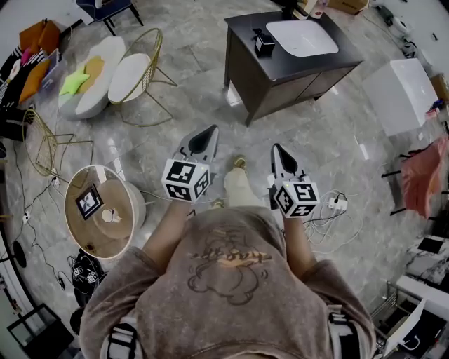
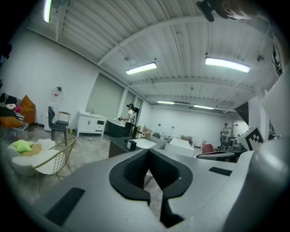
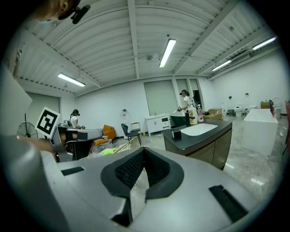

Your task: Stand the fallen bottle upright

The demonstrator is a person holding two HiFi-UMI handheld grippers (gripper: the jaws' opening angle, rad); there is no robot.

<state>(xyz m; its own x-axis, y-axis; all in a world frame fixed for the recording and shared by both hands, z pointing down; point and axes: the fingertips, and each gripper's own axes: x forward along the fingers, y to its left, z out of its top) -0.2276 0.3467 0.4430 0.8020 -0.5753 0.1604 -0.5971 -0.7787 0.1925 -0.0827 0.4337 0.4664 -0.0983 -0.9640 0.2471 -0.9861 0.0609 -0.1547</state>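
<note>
A dark vanity cabinet [image 1: 280, 70] with a white basin [image 1: 302, 36] stands some way ahead of me on the floor. Bottles [image 1: 310, 8] cluster at its far edge; in the right gripper view the bottles [image 3: 194, 116] look upright, and I cannot make out a fallen one. A small black box [image 1: 263, 42] sits beside the basin. My left gripper [image 1: 209, 131] and right gripper [image 1: 276, 148] hang side by side at waist height, pointing toward the cabinet and far short of it. Both are shut with nothing between the fingers; the same shows on the left gripper [image 2: 148, 152] and the right gripper [image 3: 144, 149] in their own views.
White cushioned chairs on gold wire frames [image 1: 116, 70] stand at the left, with a round side table [image 1: 105, 210] nearer me. A white block-shaped unit [image 1: 400, 95] is at the right. A power strip and cables [image 1: 330, 207] lie on the grey floor by my right. People work in the background [image 2: 130, 114].
</note>
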